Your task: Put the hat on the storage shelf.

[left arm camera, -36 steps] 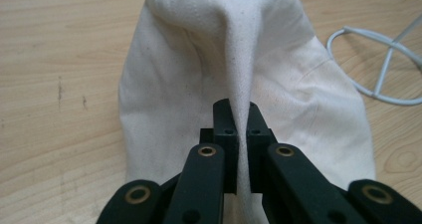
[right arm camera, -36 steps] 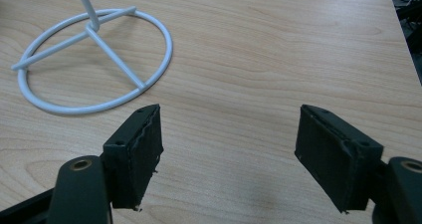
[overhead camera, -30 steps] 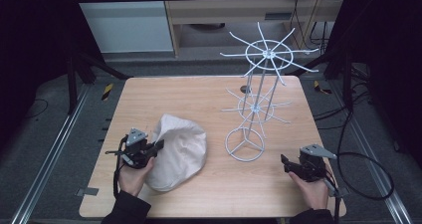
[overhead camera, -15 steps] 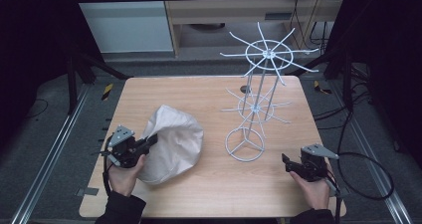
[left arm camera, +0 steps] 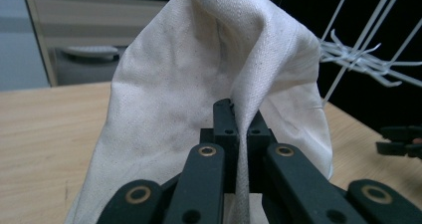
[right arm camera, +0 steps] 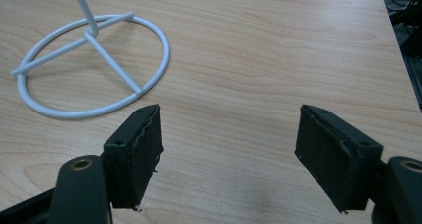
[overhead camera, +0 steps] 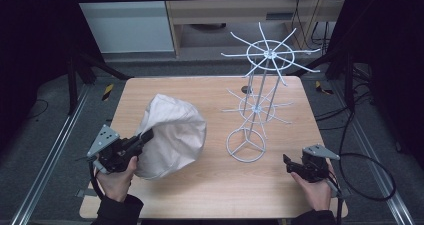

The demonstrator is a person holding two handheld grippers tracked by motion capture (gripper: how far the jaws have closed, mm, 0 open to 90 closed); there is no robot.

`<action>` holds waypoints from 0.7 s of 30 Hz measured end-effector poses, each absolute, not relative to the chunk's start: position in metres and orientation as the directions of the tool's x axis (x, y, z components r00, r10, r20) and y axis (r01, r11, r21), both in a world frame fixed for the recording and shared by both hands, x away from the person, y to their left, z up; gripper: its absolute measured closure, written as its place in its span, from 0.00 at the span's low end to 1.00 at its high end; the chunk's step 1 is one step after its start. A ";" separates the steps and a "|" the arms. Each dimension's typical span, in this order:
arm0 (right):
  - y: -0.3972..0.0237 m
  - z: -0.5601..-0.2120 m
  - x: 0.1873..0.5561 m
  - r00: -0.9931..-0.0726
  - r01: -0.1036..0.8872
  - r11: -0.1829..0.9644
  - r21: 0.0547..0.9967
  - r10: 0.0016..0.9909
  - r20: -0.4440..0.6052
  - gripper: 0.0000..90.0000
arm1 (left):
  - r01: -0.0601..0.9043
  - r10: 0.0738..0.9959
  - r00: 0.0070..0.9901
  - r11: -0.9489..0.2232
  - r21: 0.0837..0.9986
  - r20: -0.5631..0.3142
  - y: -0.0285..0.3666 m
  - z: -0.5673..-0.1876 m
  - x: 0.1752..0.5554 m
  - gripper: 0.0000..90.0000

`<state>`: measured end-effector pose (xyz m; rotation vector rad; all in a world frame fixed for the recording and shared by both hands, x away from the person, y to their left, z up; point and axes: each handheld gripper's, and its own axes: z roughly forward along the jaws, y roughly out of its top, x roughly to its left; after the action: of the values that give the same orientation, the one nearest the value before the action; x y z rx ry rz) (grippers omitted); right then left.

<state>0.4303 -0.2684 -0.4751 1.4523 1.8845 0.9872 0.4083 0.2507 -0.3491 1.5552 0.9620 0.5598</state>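
A cream cloth cap or bag is lifted off the left part of the wooden table, puffed up and hanging. My left gripper is shut on its edge; in the left gripper view the cloth rises from between the closed jaws. A white wire rack with two spoked tiers stands on a ring base right of centre. My right gripper rests low at the front right, open, with bare table between its pads, just in front of the ring base.
Beyond the table's far edge stands a shelf unit. Black frame legs flank the table on both sides. A cable loops off the right gripper over the floor. Bare wood lies between the cloth and the right gripper.
My left gripper has drawn back to the left and risen, lifting the cloth from lying flat into a puffed, hanging shape. The right gripper has stayed put.
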 end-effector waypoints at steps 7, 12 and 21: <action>-0.269 -0.475 0.430 -0.258 0.555 0.144 0.820 0.966 0.005 0.30 | 0.203 0.795 0.588 0.033 0.979 -0.148 0.246 -0.333 0.393 0.98; -0.269 -0.475 0.430 -0.258 0.555 0.143 0.820 0.966 0.006 0.30 | 0.163 0.775 0.615 0.058 0.985 -0.147 0.245 -0.323 0.384 0.98; -0.269 -0.475 0.430 -0.256 0.557 0.143 0.818 0.967 0.005 0.30 | 0.105 0.766 0.627 0.099 0.990 -0.143 0.247 -0.311 0.373 0.98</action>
<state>0.4297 -0.2686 -0.4755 1.4540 1.8846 0.9834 0.3729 0.2475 -0.3110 1.4102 0.7941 0.5734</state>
